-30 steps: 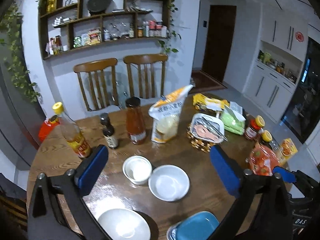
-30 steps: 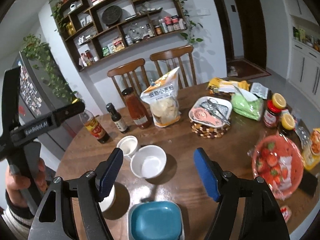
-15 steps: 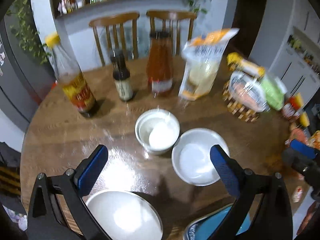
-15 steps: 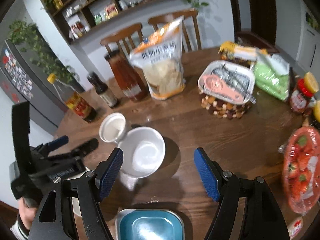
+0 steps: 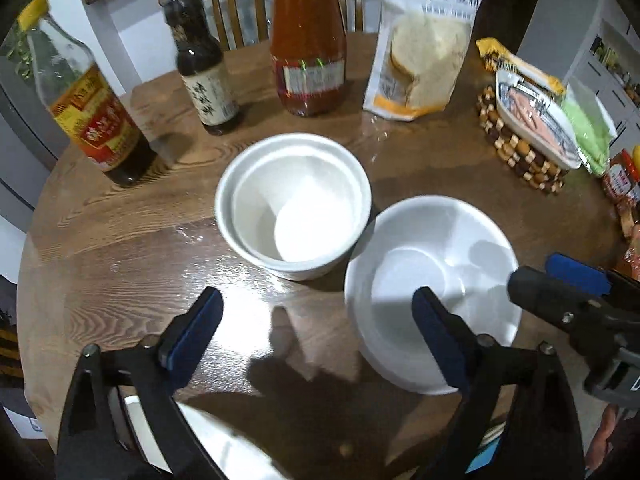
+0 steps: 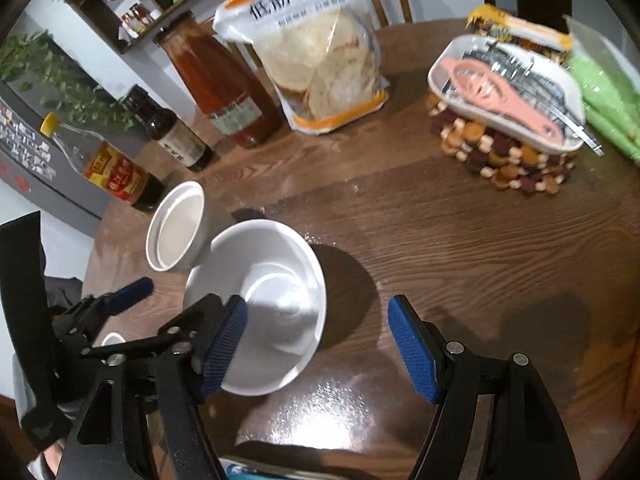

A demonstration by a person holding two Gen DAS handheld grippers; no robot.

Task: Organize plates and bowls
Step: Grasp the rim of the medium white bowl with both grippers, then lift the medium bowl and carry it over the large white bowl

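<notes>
Hovering over the wooden table (image 6: 460, 220), both grippers gape wide w/ nothing held. Right gripper (image 6: 318, 346) is nearer the shallow white bowl (image 6: 260, 304): its left pad sits over the near rim, bowl lying fwd-left. Left gripper (image 5: 316, 336) faces the deep white cup-bowl (image 5: 294, 204), dead ahead, just beside the shallow one.

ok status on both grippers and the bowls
Left gripper open, empty. Right gripper open at wide bowl. Small deep bowl beside it. No obstruction.
</notes>
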